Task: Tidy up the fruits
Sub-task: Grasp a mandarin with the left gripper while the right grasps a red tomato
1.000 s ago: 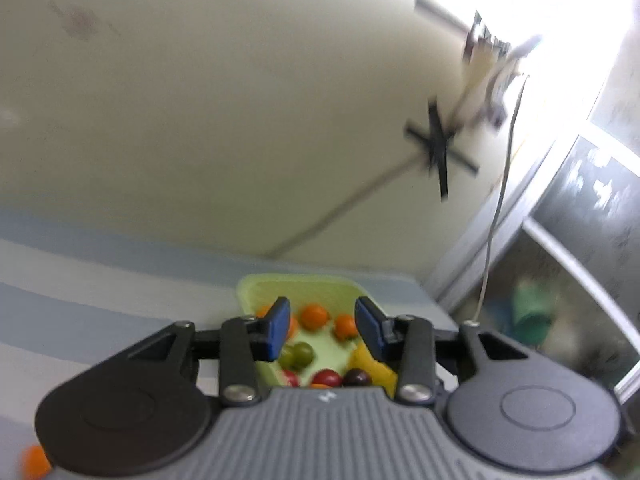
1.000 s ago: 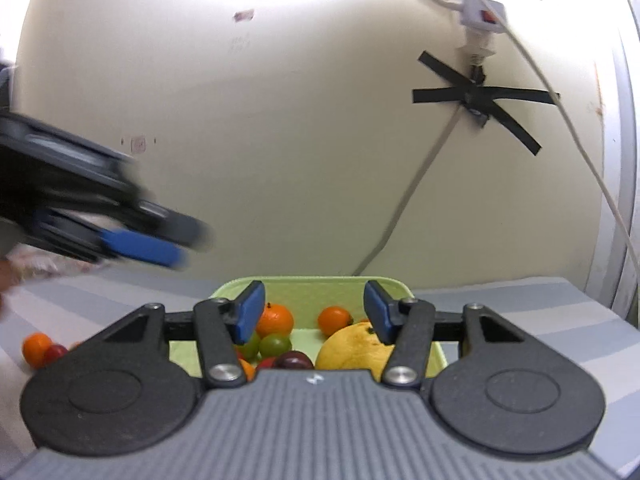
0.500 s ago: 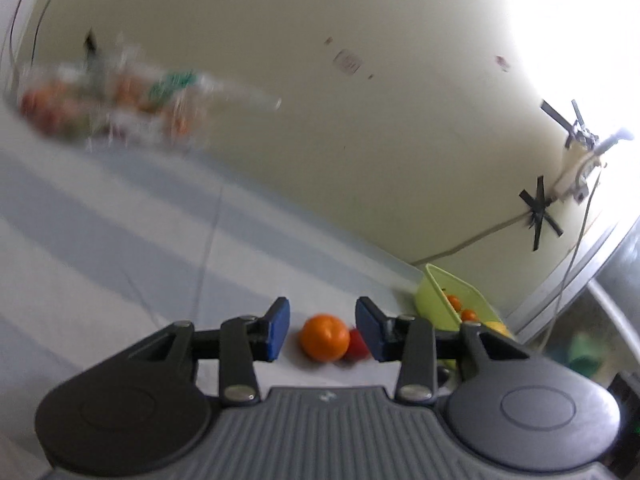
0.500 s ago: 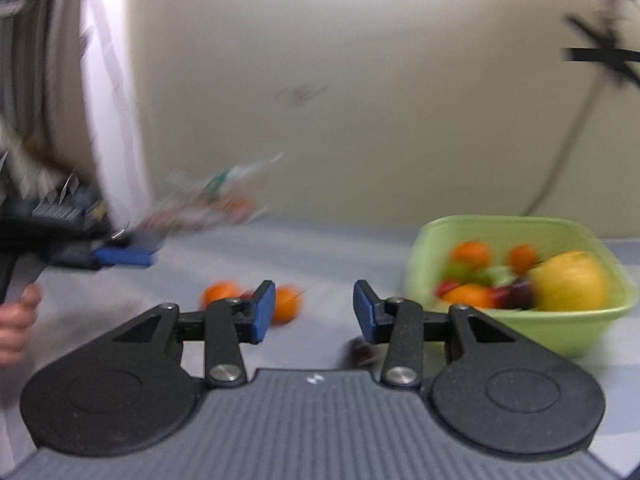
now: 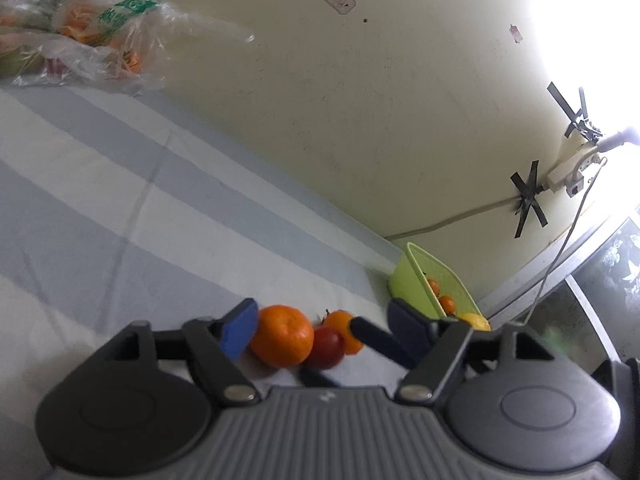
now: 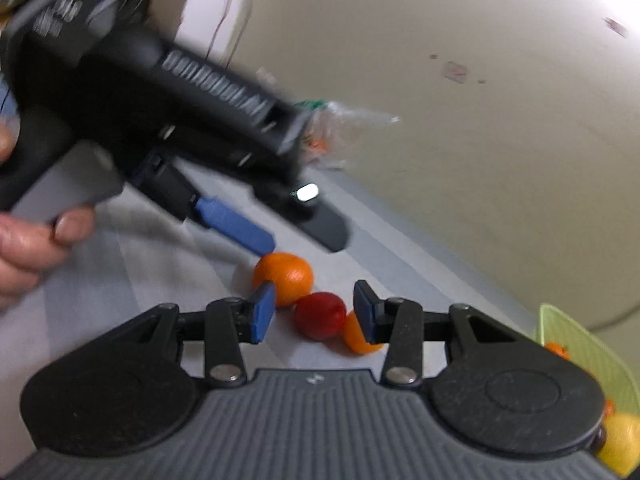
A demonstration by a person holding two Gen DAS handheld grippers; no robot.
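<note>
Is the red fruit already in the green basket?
No, the red fruit lies on the striped cloth between two oranges, apart from the green basket at the right edge.

A round orange, a red fruit and a smaller orange lie touching on the striped cloth.

red fruit between right gripper open blue fingers

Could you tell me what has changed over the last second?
Both grippers swung from the green basket to the loose fruit. The left gripper, jaws opening, now brackets the orange; the right gripper frames the red fruit. Nothing is gripped; the fruit stayed put.
</note>
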